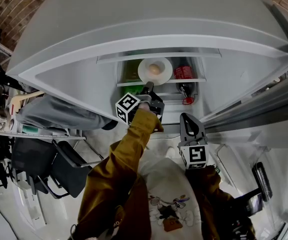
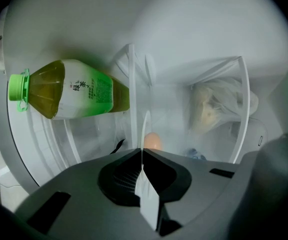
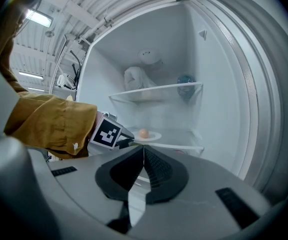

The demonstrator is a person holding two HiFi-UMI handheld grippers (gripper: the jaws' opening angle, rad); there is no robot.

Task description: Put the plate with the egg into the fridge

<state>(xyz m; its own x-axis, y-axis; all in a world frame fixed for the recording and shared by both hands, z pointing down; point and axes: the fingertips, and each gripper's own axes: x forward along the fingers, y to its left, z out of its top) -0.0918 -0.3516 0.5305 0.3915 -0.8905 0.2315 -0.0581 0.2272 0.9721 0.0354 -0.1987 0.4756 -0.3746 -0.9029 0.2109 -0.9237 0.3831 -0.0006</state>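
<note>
Plate [image 2: 148, 203] clamped in left hand-held gripper [image 2: 142, 151], own view only; right [image 3: 144, 149] closed, empty.

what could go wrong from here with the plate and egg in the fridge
1. The left gripper pinches the plate only by its near rim, and the egg lies loose on it; a tilt could roll it off.
2. A red drink container stands close beside the plate; pushing further or sideways might knock it.
</note>
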